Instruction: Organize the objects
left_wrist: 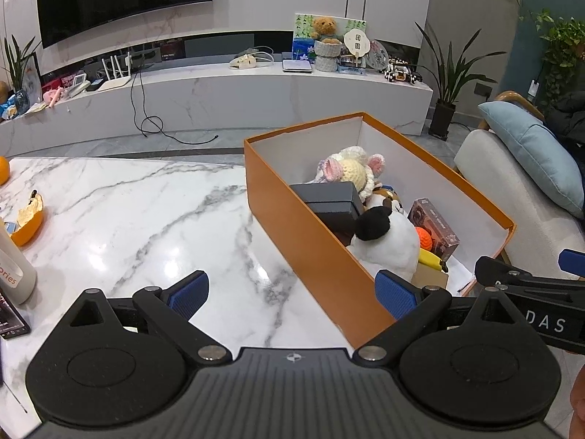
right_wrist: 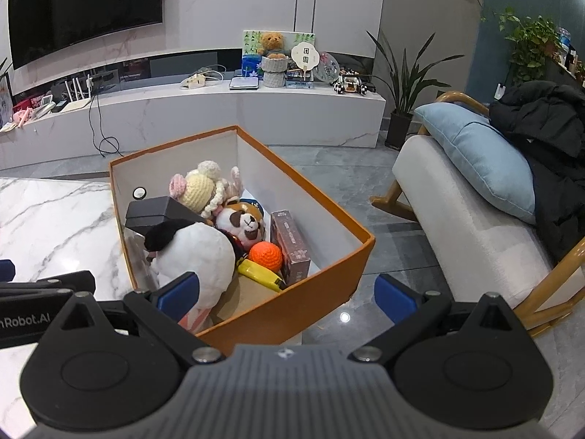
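An orange box (left_wrist: 303,241) stands on the marble table (left_wrist: 128,212), also in the right wrist view (right_wrist: 292,307). It holds a white plush with a black patch (right_wrist: 197,252), a crocheted doll (right_wrist: 199,190), a brown-and-white plush (right_wrist: 243,221), an orange ball (right_wrist: 266,255), a black case (right_wrist: 157,212), a brown carton (right_wrist: 292,245) and a yellow object (right_wrist: 259,274). My left gripper (left_wrist: 292,294) is open and empty at the box's near left wall. My right gripper (right_wrist: 287,294) is open and empty over the box's near corner; it also shows in the left wrist view (left_wrist: 530,278).
Orange peel (left_wrist: 29,219), a whole orange (left_wrist: 3,169) and a beige bottle (left_wrist: 14,267) sit at the table's left. A rocking chair with a blue cushion (right_wrist: 479,161) and a black coat (right_wrist: 548,139) stands right of the box. A TV cabinet (right_wrist: 219,109) lies beyond.
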Demonstrator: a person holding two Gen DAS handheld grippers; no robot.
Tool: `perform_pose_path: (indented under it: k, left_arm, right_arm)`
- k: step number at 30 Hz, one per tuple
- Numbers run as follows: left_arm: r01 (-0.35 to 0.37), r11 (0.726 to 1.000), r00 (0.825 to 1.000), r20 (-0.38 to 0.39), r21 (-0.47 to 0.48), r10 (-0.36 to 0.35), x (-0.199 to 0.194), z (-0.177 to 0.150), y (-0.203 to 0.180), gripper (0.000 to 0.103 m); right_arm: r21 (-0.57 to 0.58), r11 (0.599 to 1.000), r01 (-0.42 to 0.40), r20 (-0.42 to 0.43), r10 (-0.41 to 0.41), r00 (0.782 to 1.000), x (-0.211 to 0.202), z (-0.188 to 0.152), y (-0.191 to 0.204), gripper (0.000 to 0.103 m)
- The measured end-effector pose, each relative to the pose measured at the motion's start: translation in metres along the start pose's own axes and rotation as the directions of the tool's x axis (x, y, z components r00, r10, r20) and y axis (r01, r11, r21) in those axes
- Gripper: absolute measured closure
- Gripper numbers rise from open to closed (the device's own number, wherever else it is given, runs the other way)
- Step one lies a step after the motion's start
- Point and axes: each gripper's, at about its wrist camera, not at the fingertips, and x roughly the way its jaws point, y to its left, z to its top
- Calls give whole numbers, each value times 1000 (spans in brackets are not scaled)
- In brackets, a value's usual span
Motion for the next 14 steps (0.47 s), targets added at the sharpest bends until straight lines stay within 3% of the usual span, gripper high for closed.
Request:
perform_pose_path:
  k: [14]
  left_arm:
    - [2,1000,1000,2,1,-2,-2,-1,-1,0]
  right_arm:
    - [-4,1000,7,-12,-7,1000,1,-2,1,1]
